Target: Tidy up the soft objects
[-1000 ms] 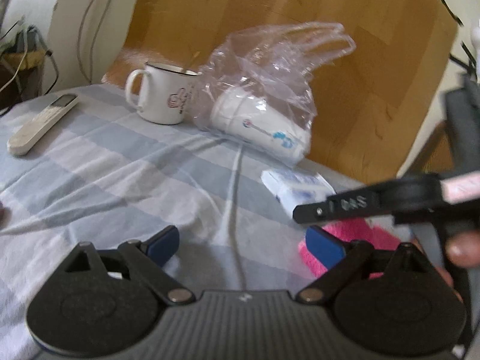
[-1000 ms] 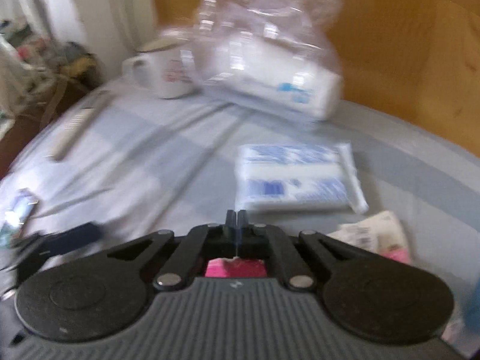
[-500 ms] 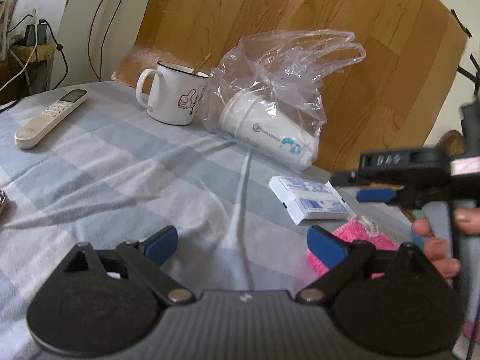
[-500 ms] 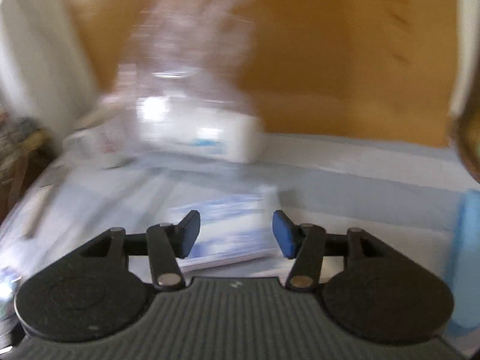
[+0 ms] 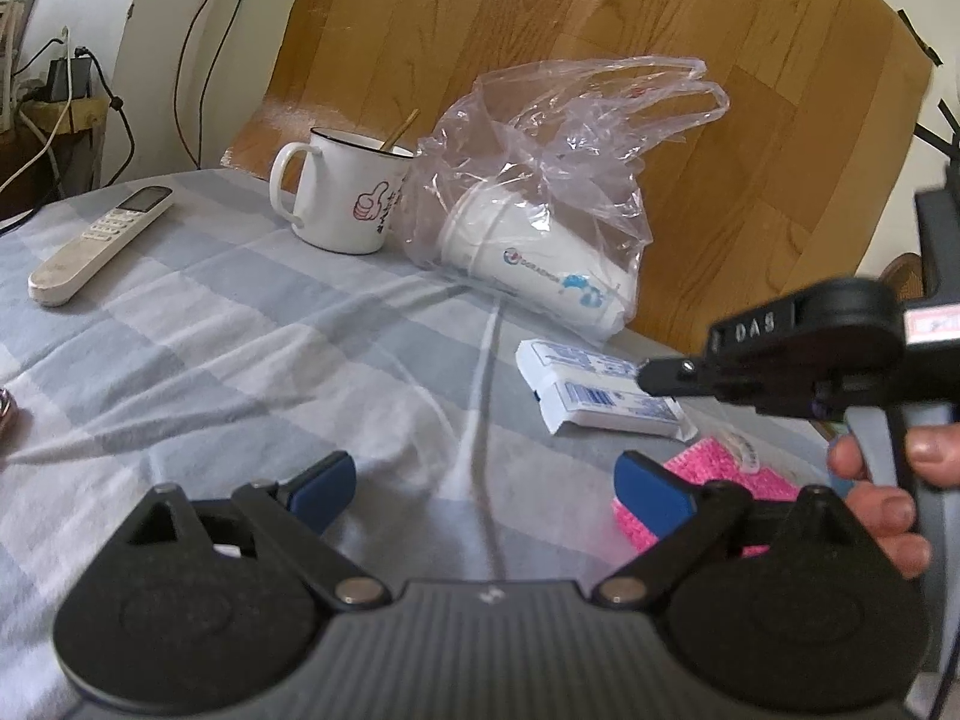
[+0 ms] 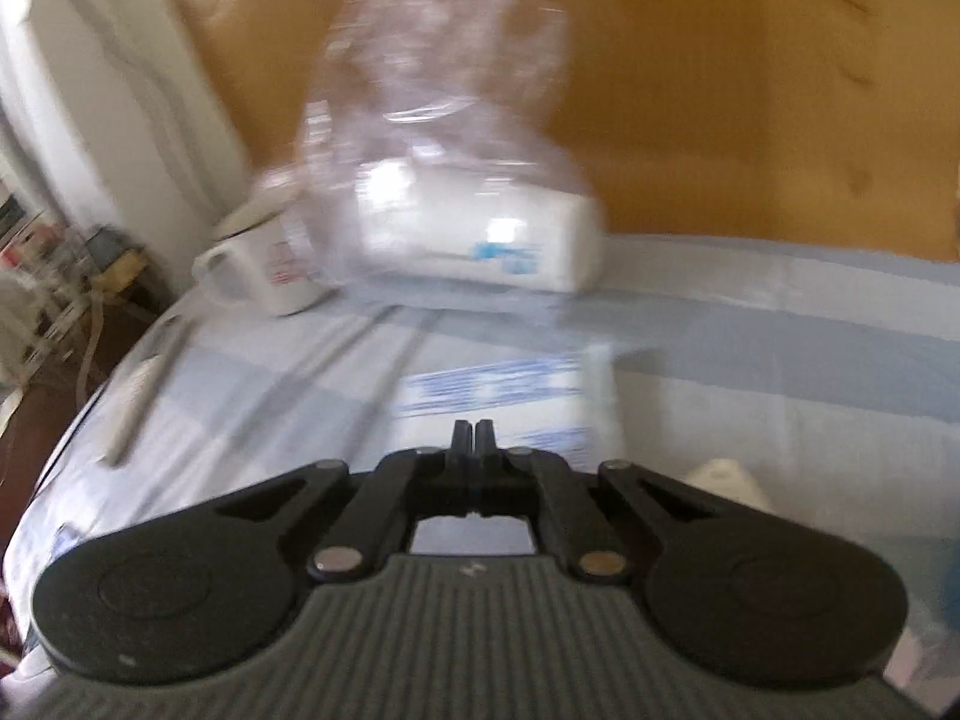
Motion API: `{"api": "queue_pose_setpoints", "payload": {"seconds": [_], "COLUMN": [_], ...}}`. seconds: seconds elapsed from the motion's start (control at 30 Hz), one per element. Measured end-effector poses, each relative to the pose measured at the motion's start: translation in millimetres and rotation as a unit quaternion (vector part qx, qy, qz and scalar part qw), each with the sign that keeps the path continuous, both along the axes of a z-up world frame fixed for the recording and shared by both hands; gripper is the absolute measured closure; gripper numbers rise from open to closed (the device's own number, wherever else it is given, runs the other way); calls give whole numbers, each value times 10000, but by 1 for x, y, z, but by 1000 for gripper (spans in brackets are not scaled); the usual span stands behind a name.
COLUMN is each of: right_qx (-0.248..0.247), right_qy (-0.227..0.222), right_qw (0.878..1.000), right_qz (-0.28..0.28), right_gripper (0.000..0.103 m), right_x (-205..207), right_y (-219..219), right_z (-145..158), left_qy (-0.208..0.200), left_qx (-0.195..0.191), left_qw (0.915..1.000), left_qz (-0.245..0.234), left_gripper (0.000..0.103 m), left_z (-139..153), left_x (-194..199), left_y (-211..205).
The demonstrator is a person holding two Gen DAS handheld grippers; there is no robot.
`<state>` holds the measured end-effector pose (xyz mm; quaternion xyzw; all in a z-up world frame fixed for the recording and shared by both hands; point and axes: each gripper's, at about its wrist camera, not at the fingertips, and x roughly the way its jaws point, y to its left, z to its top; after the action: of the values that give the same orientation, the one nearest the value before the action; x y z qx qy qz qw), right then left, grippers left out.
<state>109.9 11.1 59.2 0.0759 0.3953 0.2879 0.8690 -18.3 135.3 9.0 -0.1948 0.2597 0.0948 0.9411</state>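
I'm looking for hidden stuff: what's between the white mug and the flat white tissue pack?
In the left wrist view, a clear plastic bag holding white paper cups.

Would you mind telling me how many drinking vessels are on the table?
2. A white mug stands at the back of the table; a white paper cup lies on its side inside the clear plastic bag beside it. More cups may be nested there.

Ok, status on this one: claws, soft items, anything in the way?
Left claw open, empty. Right claw just closed, nothing between, over tissue pack. Pink cloth loose on table beside left claw. No obstruction seen.
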Motion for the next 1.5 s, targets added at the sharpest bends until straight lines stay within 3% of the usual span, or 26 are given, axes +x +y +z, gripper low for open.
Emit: {"api": "queue_pose_setpoints", "payload": {"seconds": [0.1,0.13,0.17,0.2,0.23,0.27,0.4,0.5,0.57,0.73,0.9,1.13,1.33,1.5], "right_qx": [-195,-287,-369,-435,-501,-574,-923,-1625,-1557,-1537,-1320,-1179,-1021,-954], "right_qy": [-273,-409,-526,-581,-616,-682,-645,-351,-69,-298,-427,-817,-953,-1099], "right_qw": [9987,9979,9972,9968,9966,9960,9936,9860,9878,9872,9858,9750,9691,9637], "right_qz": [375,413,391,345,226,27,11,89,31,307,949,1694,2032,2238], "right_gripper": [100,95,86,63,48,21,0,0,2,23,23,23,23,23], "right_x": [-17,-19,-19,-17,-15,-12,-1,7,10,-5,-33,-77,-118,-164], "right_y": [16,18,19,18,16,15,13,31,31,44,64,80,63,25], "right_z": [10,13,14,13,12,11,1,-19,-30,-27,-25,-26,-25,-27], "left_qy": [0,-7,-8,-7,-3,0,-20,-55,-78,-113,45,227,126,42], "left_qx": [-5,-3,-13,-32,-48,-71,-93,-78,-99,-216,-469,-156,-515,-554], "left_qw": [10000,10000,10000,10000,10000,10000,9999,9999,9999,9995,9977,9983,9965,9975], "left_qz": [26,36,40,43,50,55,73,68,84,205,495,512,646,441], "left_gripper": [6,6,6,6,6,6,6,6,6,6,5,5,4,6], "left_z": [0,0,0,0,-1,-1,-1,-1,-1,-1,-2,2,9,27], "left_x": [0,0,-1,-1,-1,-1,-2,-2,-3,-5,-16,-73,-124,-132], "left_y": [1,1,2,2,3,4,4,3,5,10,27,38,59,56]}}
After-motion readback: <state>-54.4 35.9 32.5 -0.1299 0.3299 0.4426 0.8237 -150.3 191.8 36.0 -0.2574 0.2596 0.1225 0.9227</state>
